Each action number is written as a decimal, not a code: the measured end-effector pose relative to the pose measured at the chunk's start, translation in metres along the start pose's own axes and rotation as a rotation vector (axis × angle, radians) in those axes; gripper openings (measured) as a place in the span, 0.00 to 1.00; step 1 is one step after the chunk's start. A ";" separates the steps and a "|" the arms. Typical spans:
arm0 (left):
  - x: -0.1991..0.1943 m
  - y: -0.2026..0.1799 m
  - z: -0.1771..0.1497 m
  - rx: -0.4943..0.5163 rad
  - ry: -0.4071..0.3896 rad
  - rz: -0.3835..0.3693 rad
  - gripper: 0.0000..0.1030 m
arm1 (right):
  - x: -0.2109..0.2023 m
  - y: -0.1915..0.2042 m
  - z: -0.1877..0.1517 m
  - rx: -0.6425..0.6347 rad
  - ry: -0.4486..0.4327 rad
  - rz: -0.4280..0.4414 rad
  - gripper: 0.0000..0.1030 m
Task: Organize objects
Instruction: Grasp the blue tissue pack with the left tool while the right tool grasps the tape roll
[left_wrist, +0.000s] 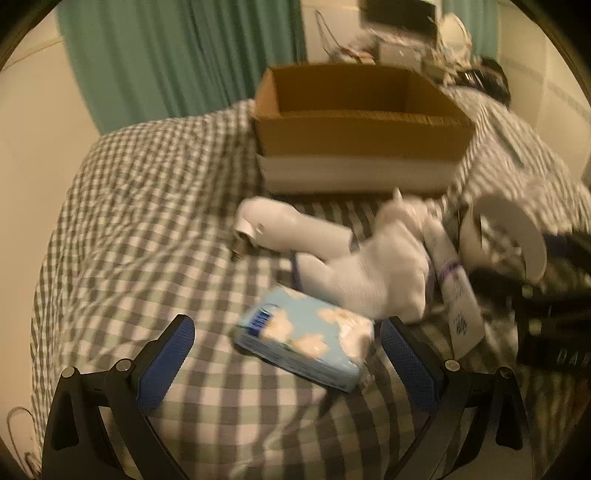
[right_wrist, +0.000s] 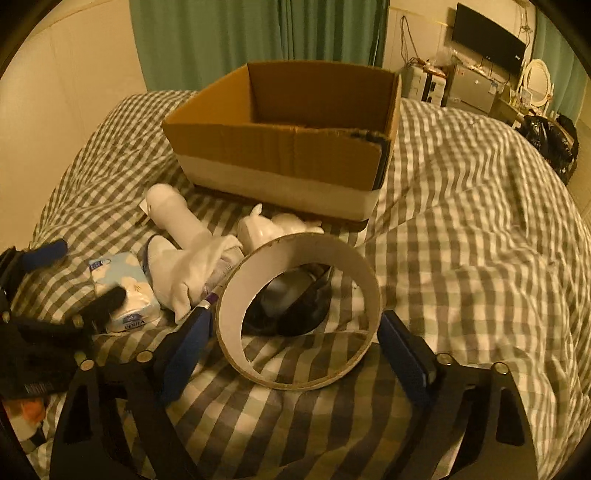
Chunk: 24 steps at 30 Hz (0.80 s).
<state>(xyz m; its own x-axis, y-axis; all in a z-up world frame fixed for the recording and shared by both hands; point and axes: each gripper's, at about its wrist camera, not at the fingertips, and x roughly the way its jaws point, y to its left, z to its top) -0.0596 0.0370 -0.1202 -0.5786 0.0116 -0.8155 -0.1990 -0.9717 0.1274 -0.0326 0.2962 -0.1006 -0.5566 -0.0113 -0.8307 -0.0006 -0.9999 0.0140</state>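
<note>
On the checked bedspread, the open box sits at 12 o'clock, evidently the bin for the clutter lying before it. The right gripper is clamped on the ring, both pads bearing on its rim, holding it upright ready for carrying. The left gripper is spread wide, straddling the tissue pack without touching it, apparently lined up for a pickup; the sock lies at its 1 o'clock.

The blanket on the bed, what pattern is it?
The blanket has grey and white checks, clearest in the right wrist view.
</note>
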 end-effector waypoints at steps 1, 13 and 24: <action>0.005 -0.004 -0.001 0.019 0.017 0.005 1.00 | 0.002 0.000 0.000 0.002 0.007 -0.006 0.81; 0.018 -0.011 -0.005 0.045 0.051 -0.030 0.82 | -0.001 -0.003 -0.003 0.026 -0.007 0.000 0.78; -0.032 -0.003 -0.003 0.013 -0.074 0.018 0.82 | -0.033 0.005 -0.009 -0.002 -0.078 -0.035 0.78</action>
<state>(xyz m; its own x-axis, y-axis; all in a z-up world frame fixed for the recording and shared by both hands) -0.0385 0.0393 -0.0963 -0.6394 0.0118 -0.7688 -0.1974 -0.9689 0.1494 -0.0066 0.2917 -0.0787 -0.6193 0.0244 -0.7848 -0.0200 -0.9997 -0.0153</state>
